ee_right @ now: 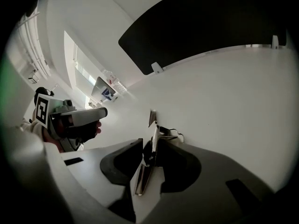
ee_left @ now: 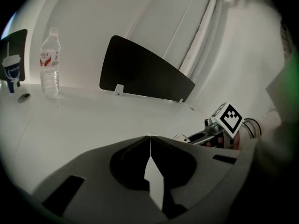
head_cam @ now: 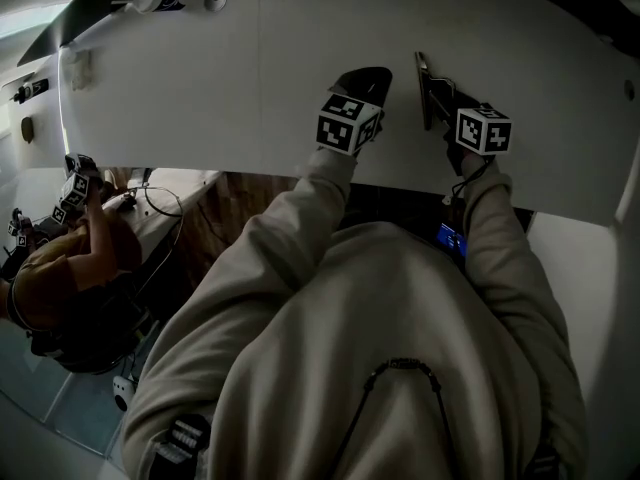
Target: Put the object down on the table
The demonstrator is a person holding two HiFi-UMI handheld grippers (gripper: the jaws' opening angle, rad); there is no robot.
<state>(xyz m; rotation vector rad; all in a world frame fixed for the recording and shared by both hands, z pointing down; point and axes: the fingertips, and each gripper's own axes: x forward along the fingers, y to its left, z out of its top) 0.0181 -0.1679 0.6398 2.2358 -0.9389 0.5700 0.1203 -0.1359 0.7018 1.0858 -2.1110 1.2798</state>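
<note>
**White table, metal piece in the right jaws**

White table [head_cam: 250, 88], dimly lit. Right gripper [ee_right: 148, 146] closed on a thin metal piece [ee_right: 154, 133], set on edge, far end at the tabletop, contact unclear. Just left of it, left gripper [ee_left: 150, 139], jaws together, nothing between. Beyond, dark panel [ee_left: 140, 71] upright at the far edge. Water bottle [ee_left: 49, 62] standing far left.

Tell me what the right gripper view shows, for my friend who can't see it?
The right tool grips a thin metal object, with a white table beyond. The left tool shows at the left, and a black panel stands at the far edge.
</note>
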